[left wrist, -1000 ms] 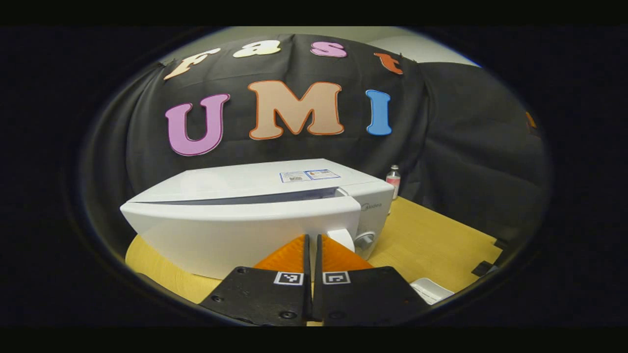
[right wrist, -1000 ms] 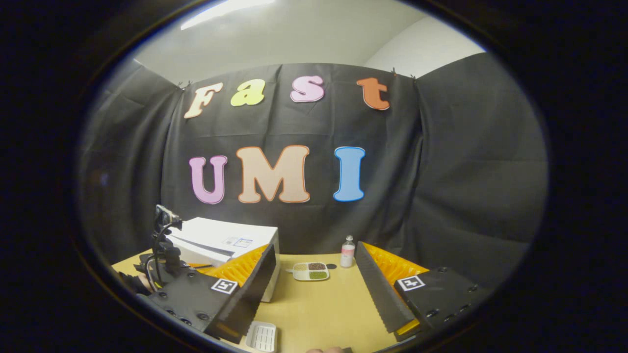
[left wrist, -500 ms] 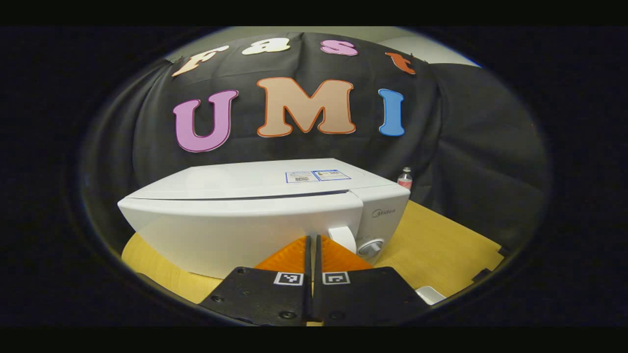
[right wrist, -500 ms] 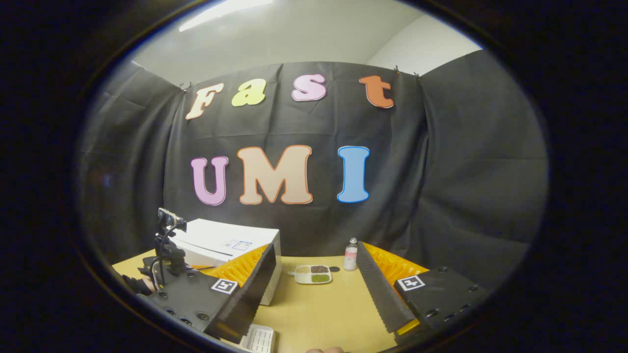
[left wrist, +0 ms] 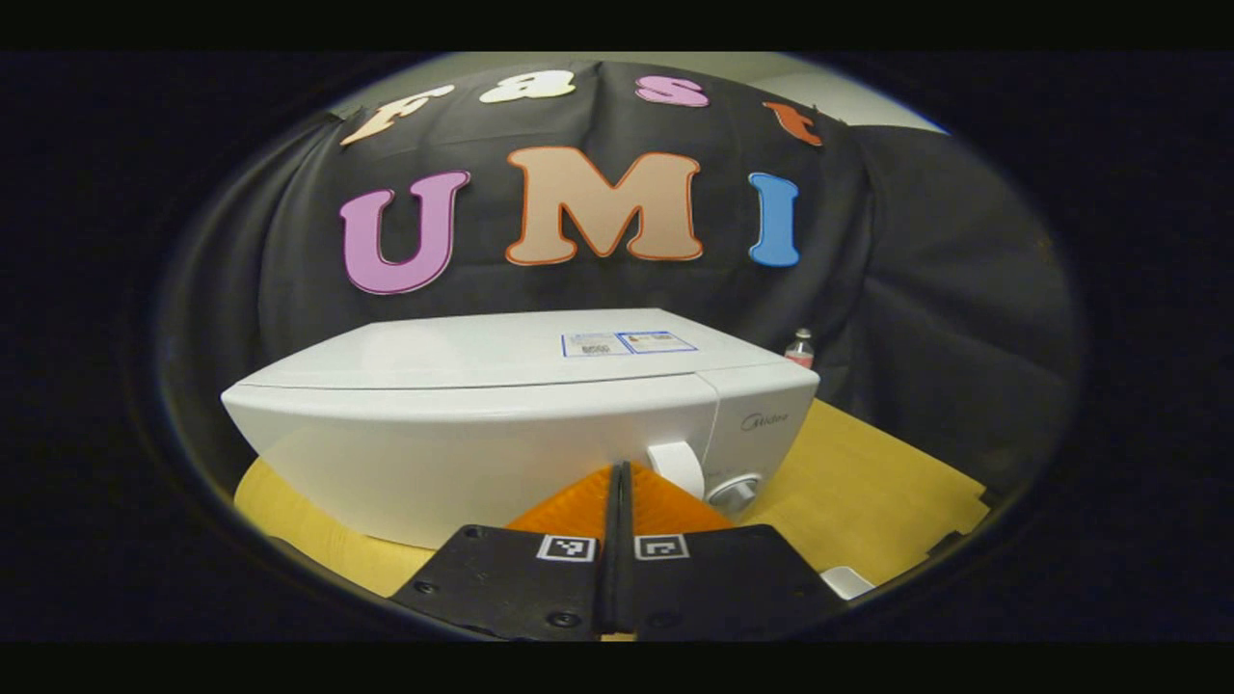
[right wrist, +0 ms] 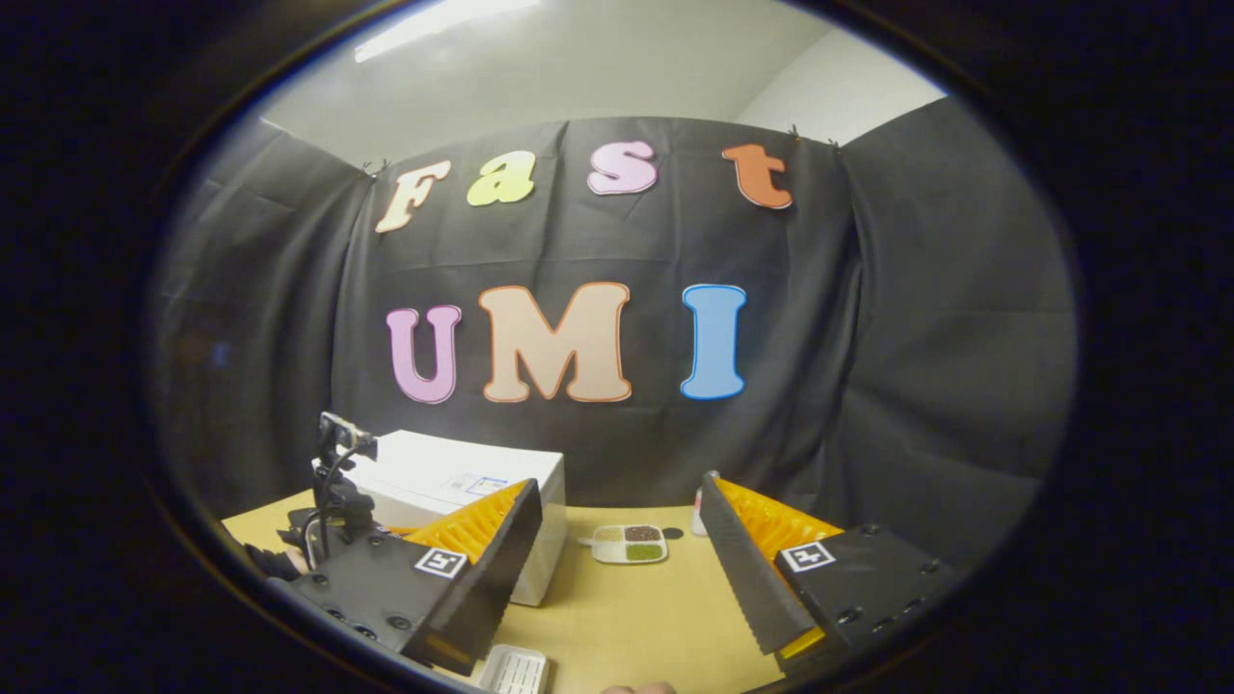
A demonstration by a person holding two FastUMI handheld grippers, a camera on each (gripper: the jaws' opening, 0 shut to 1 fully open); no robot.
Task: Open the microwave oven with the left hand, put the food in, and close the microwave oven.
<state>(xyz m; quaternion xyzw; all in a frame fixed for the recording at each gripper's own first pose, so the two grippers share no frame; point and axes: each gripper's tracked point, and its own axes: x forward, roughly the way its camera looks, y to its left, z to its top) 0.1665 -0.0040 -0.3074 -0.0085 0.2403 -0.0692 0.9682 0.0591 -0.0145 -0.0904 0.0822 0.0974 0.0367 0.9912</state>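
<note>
The white box-shaped microwave oven stands on the yellow wooden table, far left. Its door, ajar one second ago, now sits flush. My left gripper, jaws fully together and empty, rests against the door. My right gripper hangs wide open, empty. The closing step appears complete.

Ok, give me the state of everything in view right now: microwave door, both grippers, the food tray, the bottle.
microwave: door shut, flush with the body.
left gripper: fingers together, holding nothing, at the door.
right gripper: fingers spread, holding nothing.
food tray: on the table, outside the microwave.
bottle: upright, capped, behind the microwave.
</note>
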